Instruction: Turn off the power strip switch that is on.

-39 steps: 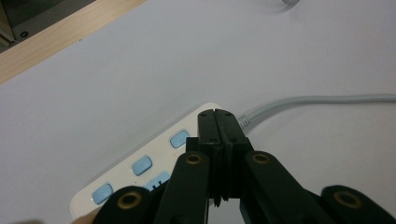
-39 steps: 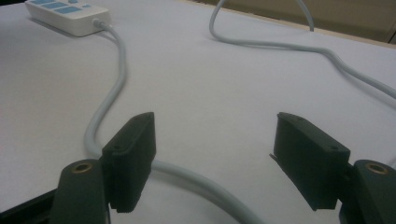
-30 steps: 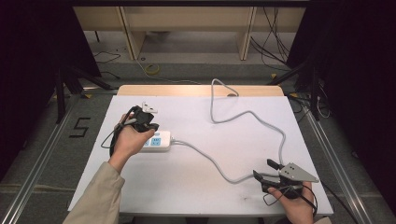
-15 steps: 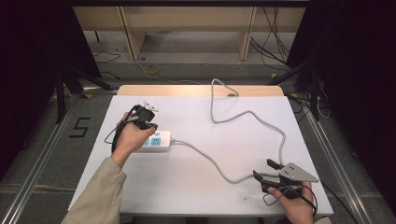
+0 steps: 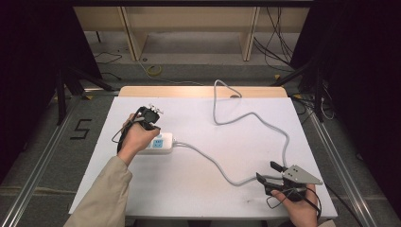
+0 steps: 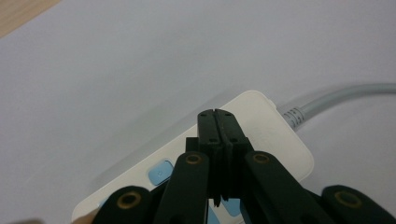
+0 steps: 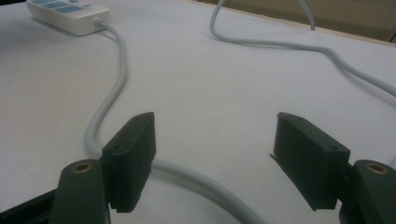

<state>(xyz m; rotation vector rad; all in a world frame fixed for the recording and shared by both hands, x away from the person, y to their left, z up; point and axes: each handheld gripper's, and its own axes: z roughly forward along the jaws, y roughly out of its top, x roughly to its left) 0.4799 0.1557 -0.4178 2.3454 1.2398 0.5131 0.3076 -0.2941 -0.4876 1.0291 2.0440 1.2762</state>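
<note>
Two grippers over a white table [image 5: 198,189], left gripper [image 6: 217,116] with jaws pressed together, empty, tips above the power strip [image 6: 266,121] at table's left, grey cable [image 5: 222,172] snaking right, right gripper [image 7: 215,163] spread wide, straddling the cable, not clamping it.

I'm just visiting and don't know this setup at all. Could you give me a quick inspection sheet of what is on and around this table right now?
Surface: white table with a wooden strip along the far edge.
Job's things: white power strip with blue sockets, lying flat at the left.
Clutter: nothing seen.
Grippers: left gripper has its jaws shut, poised over the power strip; right gripper has its jaws open, low over the cord near the front right corner.
Cables: grey cord winds from the power strip across the table and over the far edge.
Surroundings: shelving frame behind the table, loose wires on the floor, a "5" marked on the floor at left.
</note>
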